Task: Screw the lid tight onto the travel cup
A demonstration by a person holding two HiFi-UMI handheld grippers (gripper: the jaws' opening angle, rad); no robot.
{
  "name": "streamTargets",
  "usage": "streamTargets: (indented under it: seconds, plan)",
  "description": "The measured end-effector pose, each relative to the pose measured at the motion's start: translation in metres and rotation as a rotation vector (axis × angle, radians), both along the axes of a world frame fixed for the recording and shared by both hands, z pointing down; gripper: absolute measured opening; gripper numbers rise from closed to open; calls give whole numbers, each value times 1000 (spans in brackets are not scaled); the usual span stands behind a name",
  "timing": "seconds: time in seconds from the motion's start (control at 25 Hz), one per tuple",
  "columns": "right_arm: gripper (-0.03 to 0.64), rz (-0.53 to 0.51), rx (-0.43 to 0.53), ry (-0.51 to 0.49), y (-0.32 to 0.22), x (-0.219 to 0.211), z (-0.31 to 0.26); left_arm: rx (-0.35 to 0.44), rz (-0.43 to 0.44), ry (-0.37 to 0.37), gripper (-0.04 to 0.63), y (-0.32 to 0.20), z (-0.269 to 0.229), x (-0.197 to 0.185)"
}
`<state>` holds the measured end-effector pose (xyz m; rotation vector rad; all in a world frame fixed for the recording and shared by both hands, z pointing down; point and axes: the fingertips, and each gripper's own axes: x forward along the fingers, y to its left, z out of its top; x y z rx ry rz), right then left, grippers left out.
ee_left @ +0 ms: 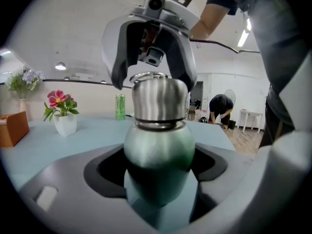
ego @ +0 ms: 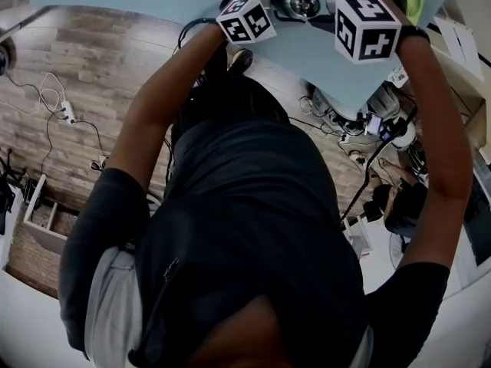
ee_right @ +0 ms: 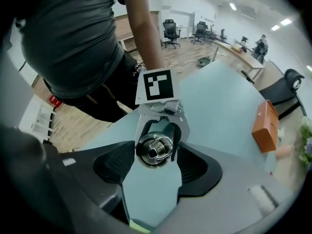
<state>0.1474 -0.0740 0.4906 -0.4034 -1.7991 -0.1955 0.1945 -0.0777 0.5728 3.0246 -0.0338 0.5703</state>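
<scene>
The left gripper (ee_left: pixel 159 175) has its jaws clamped on the green travel cup (ee_left: pixel 158 150); the right gripper (ee_left: pixel 153 84) has its jaws apart, straddling the steel lid (ee_left: pixel 160 100), and should close squarely before twisting.

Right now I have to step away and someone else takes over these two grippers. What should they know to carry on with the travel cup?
Left gripper: shut on the body of the green metal travel cup, holding it upright.
Right gripper: above the cup, with its jaws on either side of the brushed steel lid. It is unclear whether they actually pinch it.
Done: the lid sits straight on the cup's neck.
Left: the pictures do not show whether the lid is tight. Probably grip the lid, twist until it stops, then let go.
</scene>
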Motion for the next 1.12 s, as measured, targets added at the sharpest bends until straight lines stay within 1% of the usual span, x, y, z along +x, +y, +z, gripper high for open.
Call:
streamTargets:
  seconds: [0.08,0.16,0.28,0.36,0.44,0.6,0.72,0.84,0.96,1.04,1.12]
  plan:
    - [239,-36,-14,18,3,3,4,-1,2,2,417,0,0,0]
    - [235,-30,-31,7,5,3,6,1,5,0,417,1,0,0]
    - [233,42,-49,-24,6,2,9,11,11,-8,417,2,2,1]
    - [232,137,-65,-65,5,0,8,20,15,-15,417,3,3,2]
    - [232,266,-78,-126,1,-3,5,23,17,-18,417,3,4,2]
    - [230,589,-78,-288,-8,-6,0,27,14,-18,419,2,2,0]
    - [230,855,-30,-417,-14,-4,-3,31,11,-19,419,2,2,0]
    - [229,1163,27,-562,-18,3,-4,34,9,-22,419,3,3,0]
    - [227,1438,104,-691,-19,11,-4,34,8,-22,419,2,2,1]
    - [227,1567,160,-744,-19,12,-4,33,6,-22,419,2,2,-1]
    - [226,1649,199,-775,-18,13,-4,33,5,-23,419,2,2,-2]
